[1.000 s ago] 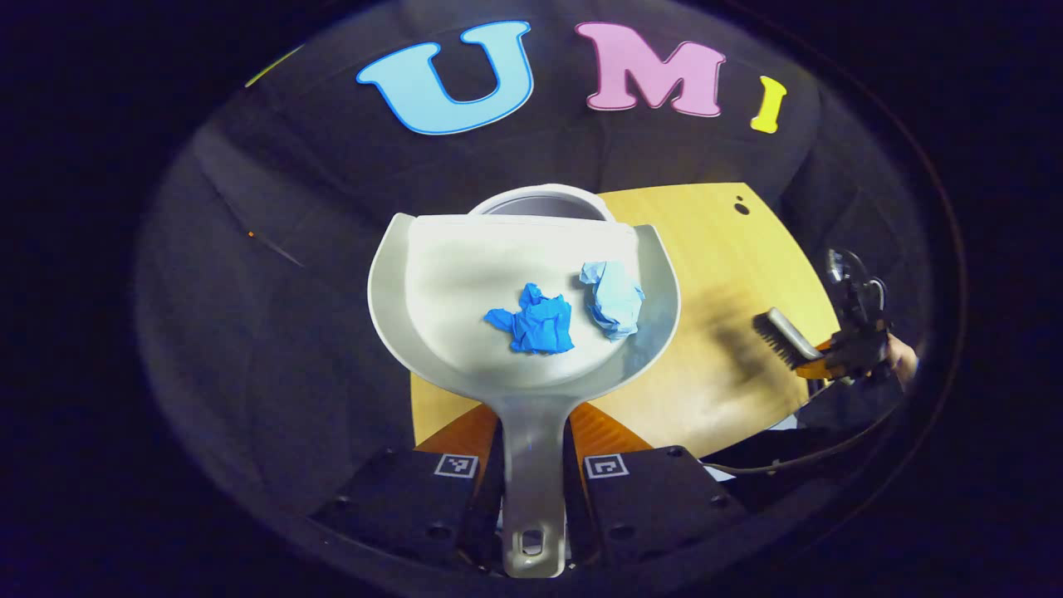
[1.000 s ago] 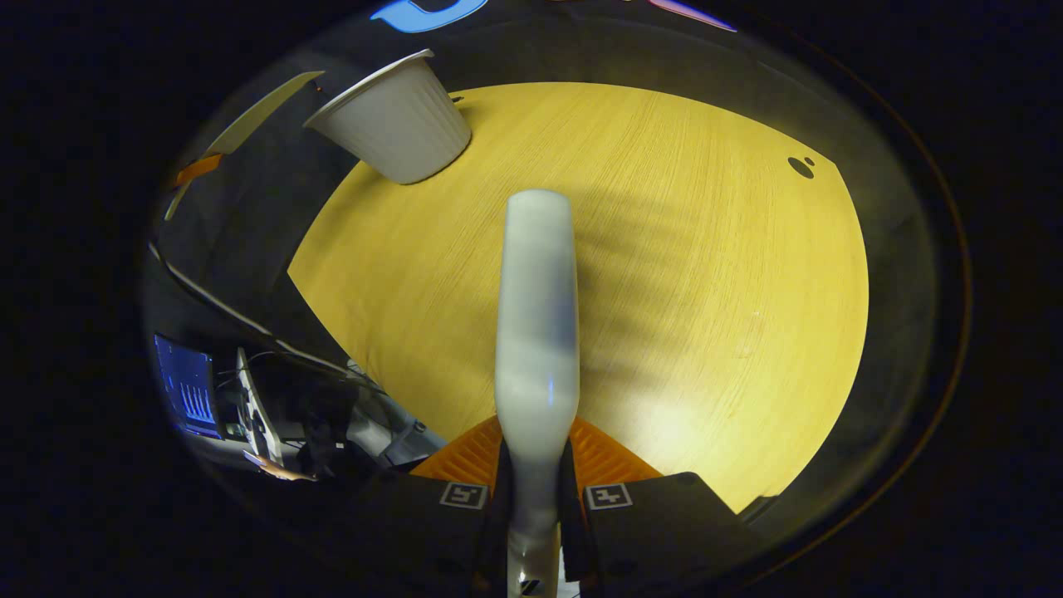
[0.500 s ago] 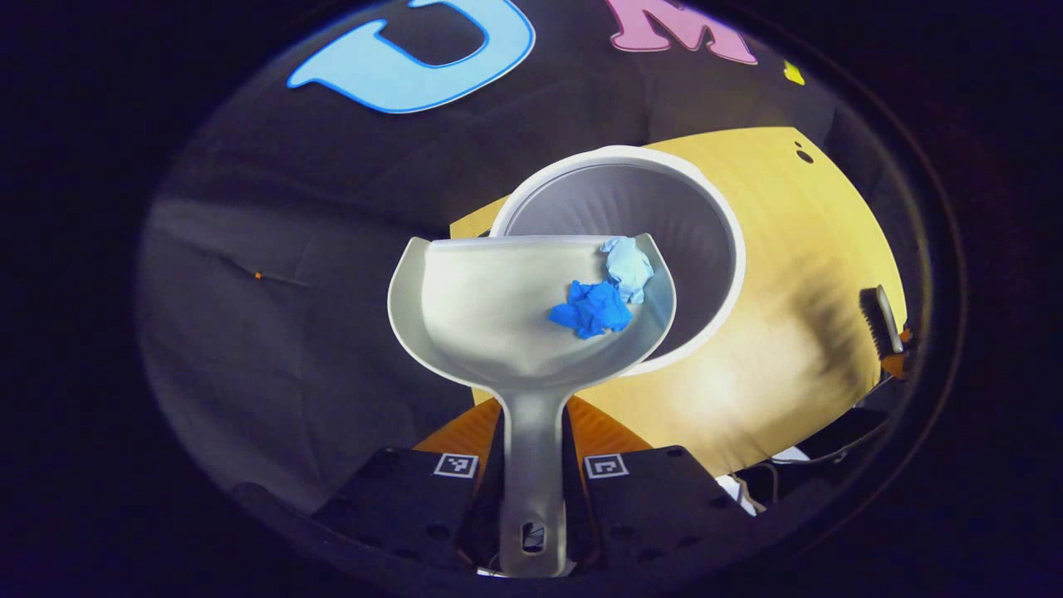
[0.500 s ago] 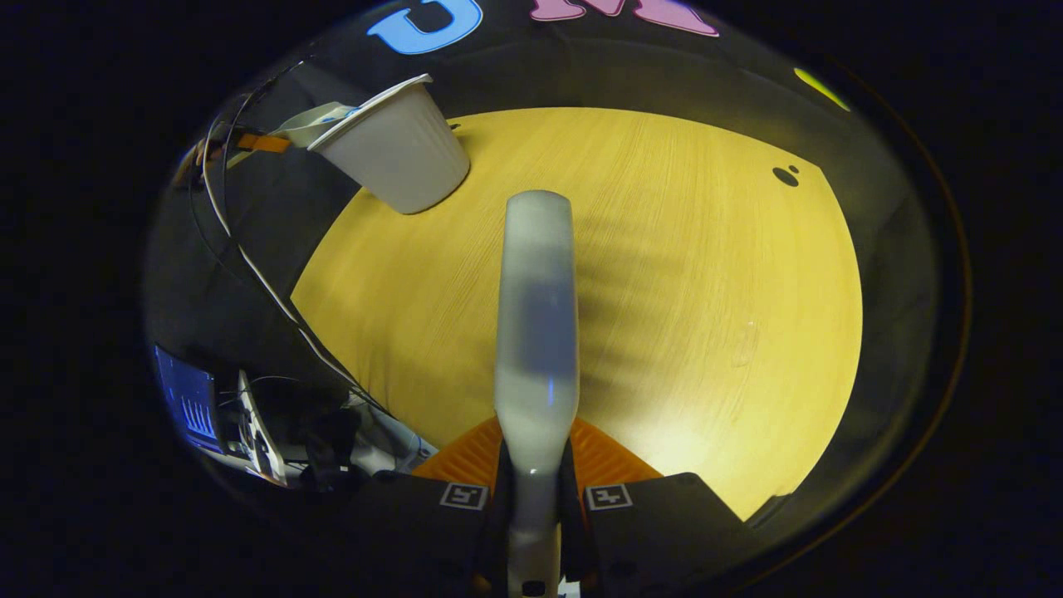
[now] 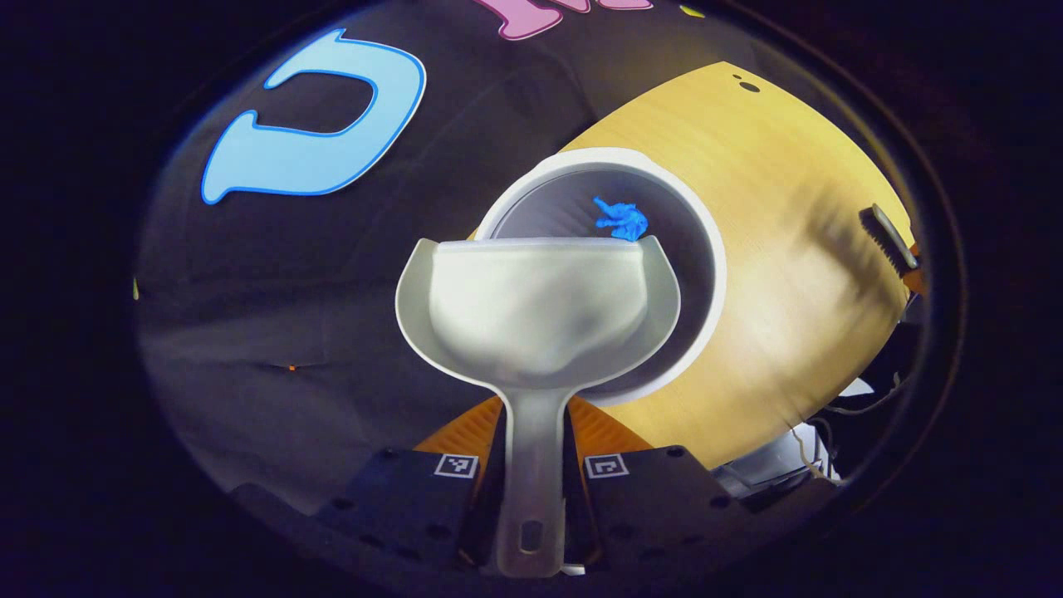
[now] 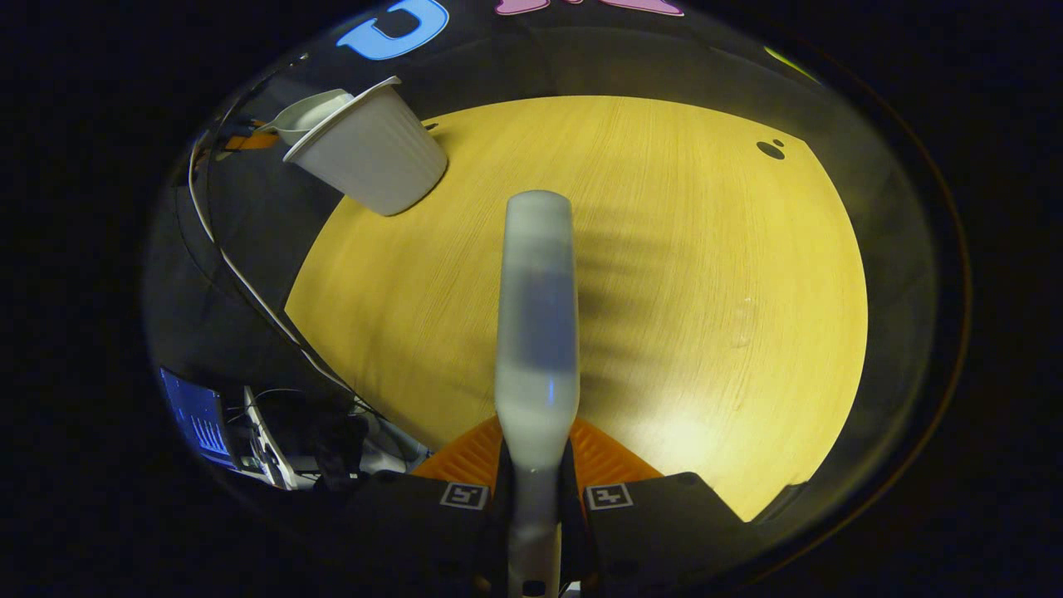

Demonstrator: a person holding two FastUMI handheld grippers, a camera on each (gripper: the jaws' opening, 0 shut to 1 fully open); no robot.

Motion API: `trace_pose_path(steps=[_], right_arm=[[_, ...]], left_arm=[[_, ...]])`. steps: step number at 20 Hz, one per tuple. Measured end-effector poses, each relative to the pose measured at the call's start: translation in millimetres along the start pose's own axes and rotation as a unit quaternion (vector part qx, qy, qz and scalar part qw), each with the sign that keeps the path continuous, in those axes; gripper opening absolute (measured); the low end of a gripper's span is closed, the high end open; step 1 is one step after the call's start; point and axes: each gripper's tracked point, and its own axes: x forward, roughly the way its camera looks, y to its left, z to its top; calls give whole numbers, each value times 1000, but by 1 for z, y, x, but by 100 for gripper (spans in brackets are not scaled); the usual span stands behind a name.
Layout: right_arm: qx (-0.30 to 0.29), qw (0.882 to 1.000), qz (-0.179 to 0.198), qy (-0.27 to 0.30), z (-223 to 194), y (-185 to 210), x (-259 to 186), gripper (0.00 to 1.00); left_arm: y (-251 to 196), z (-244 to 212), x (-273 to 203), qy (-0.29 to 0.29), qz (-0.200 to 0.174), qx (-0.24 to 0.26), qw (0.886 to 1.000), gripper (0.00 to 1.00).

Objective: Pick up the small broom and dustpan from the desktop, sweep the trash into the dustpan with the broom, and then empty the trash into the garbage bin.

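Trash (image 5: 621, 219) now in bin (image 5: 706, 249); left gripper (image 5: 531, 432) clamps dustpan (image 5: 536, 311).

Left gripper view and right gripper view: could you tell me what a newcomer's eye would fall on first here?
First, the white dustpan, tipped over the mouth of the white garbage bin, its handle clamped in the left tongs. Next, the bright blue crumpled trash lying inside the bin, past the dustpan's front edge. In the right gripper view, the broom juts forward from the right tongs above the yellow wooden desktop.
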Motion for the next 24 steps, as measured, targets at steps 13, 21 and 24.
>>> trace_pose_path(steps=[13,21,24], right_arm=[[34,999,-12,-19,8,-6,-18,28],[58,997,-34,-31,7,-7,-24,28],[85,994,-53,-37,10,-18,-20,32]], left_arm=[[-9,55,-9,-252,-15,-154,955,30],[-24,65,5,-340,-122,-176,916,29],[-29,58,18,-331,-141,-184,915,30]])
